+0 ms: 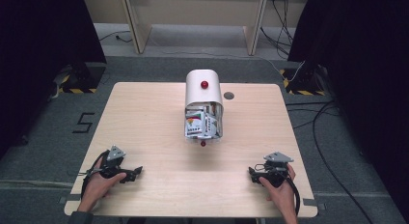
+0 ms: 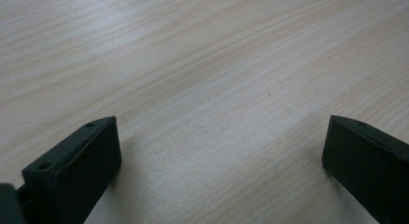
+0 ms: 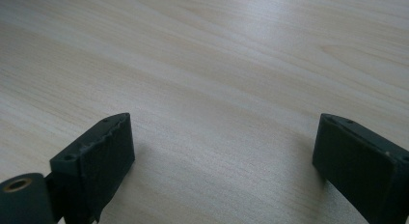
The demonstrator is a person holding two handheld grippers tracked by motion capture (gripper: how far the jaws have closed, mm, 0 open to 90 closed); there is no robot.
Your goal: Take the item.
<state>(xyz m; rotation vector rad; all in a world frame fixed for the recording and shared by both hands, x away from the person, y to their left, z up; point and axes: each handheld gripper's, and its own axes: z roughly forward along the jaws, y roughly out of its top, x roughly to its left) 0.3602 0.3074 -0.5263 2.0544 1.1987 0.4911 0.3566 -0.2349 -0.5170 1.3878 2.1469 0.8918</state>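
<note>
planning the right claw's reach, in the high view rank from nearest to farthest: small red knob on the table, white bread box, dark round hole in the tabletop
From the right claw:
1. Small red knob, on the table just in front of the box's open end, up and left.
2. White rounded bread box, centre of the table, behind the knob.
3. Dark round hole, in the tabletop beside the box's right side, toward the far edge.

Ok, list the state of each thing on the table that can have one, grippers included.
Bread box: roll-top front open, packets showing inside.
Packets: spilling out of the box's front onto the table.
Left gripper: open, holding nothing, low over the table.
Right gripper: open, holding nothing.
</note>
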